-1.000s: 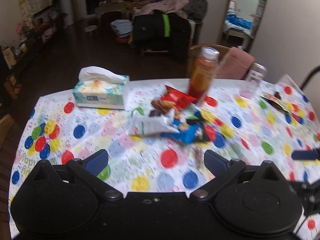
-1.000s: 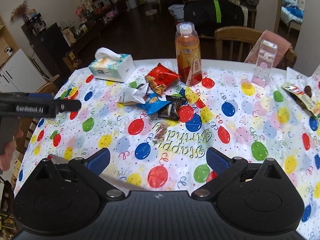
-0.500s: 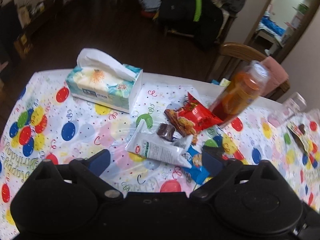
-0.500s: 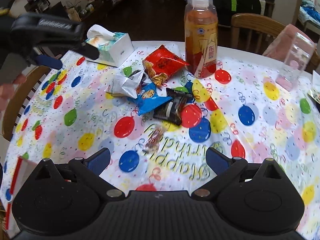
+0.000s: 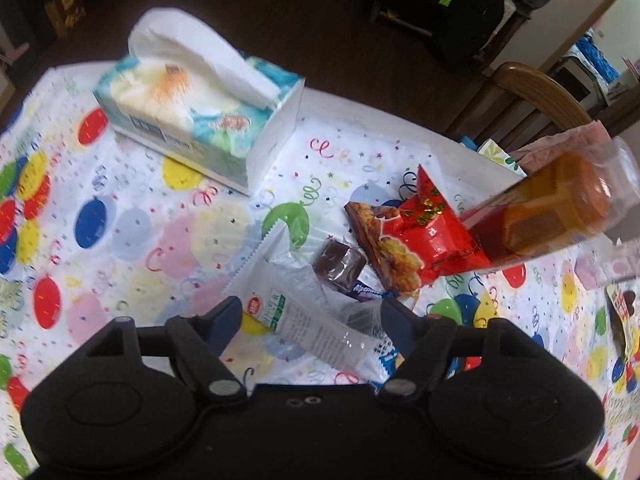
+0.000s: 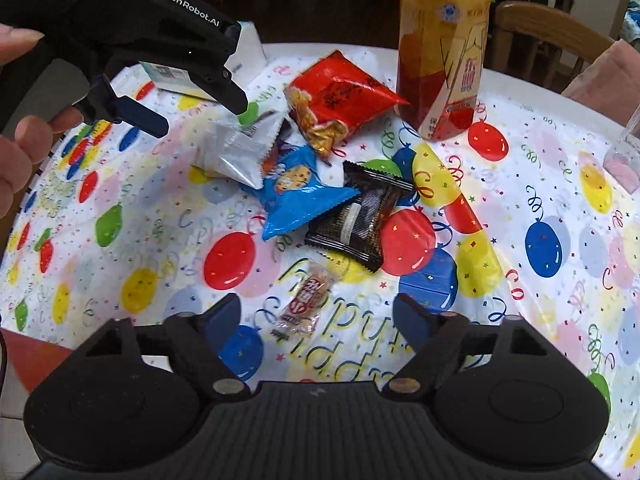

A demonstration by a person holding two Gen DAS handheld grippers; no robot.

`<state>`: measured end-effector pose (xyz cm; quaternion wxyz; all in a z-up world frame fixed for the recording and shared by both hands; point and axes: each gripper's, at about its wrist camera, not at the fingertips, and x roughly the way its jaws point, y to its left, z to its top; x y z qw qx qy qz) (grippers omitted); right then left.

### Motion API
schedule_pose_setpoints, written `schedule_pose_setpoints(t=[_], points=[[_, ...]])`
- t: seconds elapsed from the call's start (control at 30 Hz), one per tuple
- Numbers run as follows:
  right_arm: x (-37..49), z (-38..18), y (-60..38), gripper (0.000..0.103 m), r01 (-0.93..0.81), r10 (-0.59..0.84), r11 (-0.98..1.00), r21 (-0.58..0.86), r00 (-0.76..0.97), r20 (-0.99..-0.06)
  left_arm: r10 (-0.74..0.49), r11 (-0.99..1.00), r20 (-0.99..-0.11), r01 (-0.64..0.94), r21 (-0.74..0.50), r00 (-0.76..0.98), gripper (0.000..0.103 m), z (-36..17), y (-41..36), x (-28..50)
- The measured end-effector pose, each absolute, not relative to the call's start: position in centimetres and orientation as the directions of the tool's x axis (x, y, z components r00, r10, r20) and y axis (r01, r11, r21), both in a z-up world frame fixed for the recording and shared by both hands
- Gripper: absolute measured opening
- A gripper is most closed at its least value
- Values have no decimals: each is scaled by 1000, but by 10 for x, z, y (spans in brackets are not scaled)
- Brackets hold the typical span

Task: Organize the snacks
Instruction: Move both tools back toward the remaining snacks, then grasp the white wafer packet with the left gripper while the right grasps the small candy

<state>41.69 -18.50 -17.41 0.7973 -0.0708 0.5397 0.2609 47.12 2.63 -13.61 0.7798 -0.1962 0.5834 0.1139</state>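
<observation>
White snack packet lies between the left hand-held gripper's spread fingers, seemingly untouched.

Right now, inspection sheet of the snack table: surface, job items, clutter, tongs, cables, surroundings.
Surface: balloon-print birthday tablecloth, flat.
Job's things: white crinkled snack packet, red shiny snack bag, blue cookie packet, black wrapped bar, small clear-wrapped candy, loosely piled.
Clutter: tissue box, orange drink bottle.
Tongs: left tongs open around white packet; right tongs open above candy.
Cables: nothing seen.
Surroundings: wooden chair.
</observation>
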Motion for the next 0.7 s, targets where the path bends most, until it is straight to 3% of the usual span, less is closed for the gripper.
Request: schedule_pose_setpoints(t=[0.23, 0.53, 0.6, 0.63, 0.7], points=[[429, -193, -178, 60, -479, 334, 858, 187, 244, -910, -128, 827, -957, -505, -247, 260, 67, -162, 43, 479], [430, -202, -168, 47, -475, 315, 864, 169, 246, -917, -181, 753, -947, -582, -306, 264, 56, -175, 57, 480], [430, -202, -167, 42, -473, 313, 865, 167, 247, -917, -169, 756, -951, -585, -293, 259, 48, -175, 57, 480], [430, -202, -167, 35, -471, 317, 865, 173, 245, -916, -160, 755, -953, -590, -285, 256, 42, -175, 58, 479], [431, -201, -168, 29, -465, 324, 866, 185, 238, -916, -160, 749, -951, -595, -291, 264, 38, -175, 61, 476]])
